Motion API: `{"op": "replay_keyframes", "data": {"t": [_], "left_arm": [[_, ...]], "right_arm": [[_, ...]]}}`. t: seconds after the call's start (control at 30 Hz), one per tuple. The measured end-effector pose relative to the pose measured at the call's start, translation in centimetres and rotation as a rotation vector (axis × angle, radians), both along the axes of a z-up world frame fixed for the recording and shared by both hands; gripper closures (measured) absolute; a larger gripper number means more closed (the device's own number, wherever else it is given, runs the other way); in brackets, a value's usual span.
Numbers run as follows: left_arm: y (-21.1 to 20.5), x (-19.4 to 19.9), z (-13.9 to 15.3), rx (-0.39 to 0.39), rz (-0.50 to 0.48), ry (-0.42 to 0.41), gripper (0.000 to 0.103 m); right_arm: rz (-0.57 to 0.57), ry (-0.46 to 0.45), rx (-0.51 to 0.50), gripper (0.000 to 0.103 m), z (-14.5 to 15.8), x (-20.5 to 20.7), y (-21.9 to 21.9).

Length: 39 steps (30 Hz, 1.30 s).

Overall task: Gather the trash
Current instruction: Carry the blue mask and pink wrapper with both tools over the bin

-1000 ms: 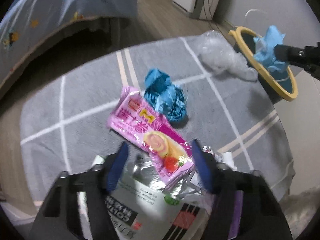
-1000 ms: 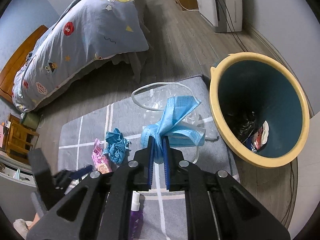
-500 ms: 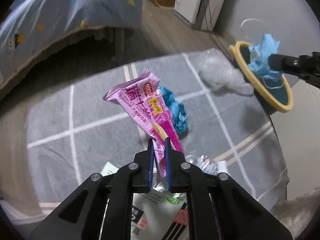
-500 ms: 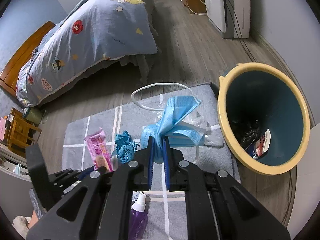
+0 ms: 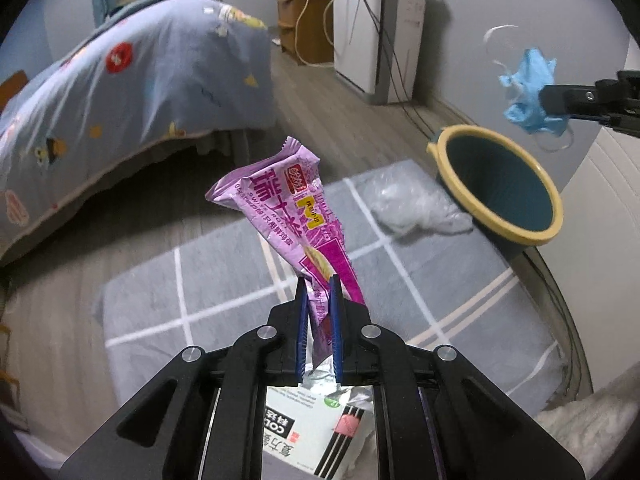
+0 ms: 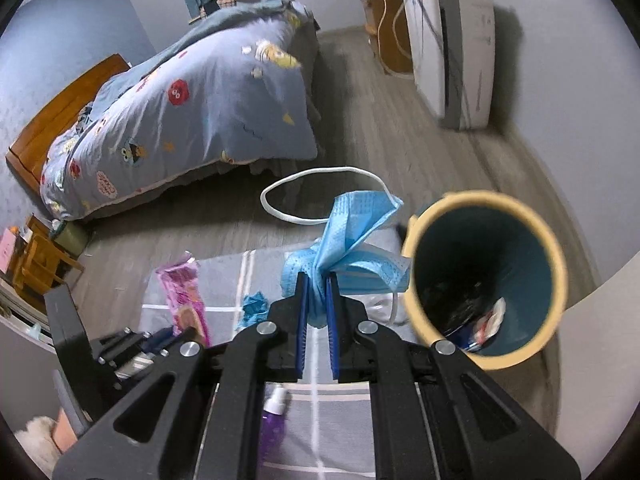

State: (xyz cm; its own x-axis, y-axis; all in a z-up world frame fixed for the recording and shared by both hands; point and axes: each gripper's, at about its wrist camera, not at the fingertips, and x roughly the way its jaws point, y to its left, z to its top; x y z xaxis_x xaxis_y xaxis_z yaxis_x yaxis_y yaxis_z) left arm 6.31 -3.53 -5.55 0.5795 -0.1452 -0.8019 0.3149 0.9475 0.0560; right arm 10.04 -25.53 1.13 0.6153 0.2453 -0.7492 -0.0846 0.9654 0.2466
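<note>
Grey checked rug (image 5: 440,280) is lying under both your claws. Your left claw (image 5: 318,320) is pinching shut on a glossy, crinkled pink snack wrapper (image 5: 288,216), lifted clear. Your right claw (image 6: 317,312) is clamping a soft pleated blue face mask (image 6: 352,236) beside the yellow-rimmed teal bin (image 6: 556,256).

chinese lettering and "swiss roll" on the pink wrapper (image 5: 288,216); "col" on the white packet (image 5: 320,436)
</note>
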Motion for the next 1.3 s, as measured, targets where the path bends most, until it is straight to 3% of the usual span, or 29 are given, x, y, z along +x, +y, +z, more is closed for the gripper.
{"op": "replay_keyframes", "data": {"t": [0.23,0.6,1.3], "left_arm": [[-1.4,-0.1,3.5,-0.024,-0.008,-0.059,0.092],[-5.7,-0.1,5.8,-0.063,-0.086,-0.091,0.092],[-15.0,3.0,3.8,-0.023,-0.248,-0.057,0.092]], "right_arm": [[-0.033,-0.047,-0.076,0.095,2.0,-0.7,-4.0],[-0.151,-0.026,-0.028,0.095,1.2,-0.1,-11.7],[-0.212,0.083,0.002,0.095,-4.2,3.2,-16.5]]}}
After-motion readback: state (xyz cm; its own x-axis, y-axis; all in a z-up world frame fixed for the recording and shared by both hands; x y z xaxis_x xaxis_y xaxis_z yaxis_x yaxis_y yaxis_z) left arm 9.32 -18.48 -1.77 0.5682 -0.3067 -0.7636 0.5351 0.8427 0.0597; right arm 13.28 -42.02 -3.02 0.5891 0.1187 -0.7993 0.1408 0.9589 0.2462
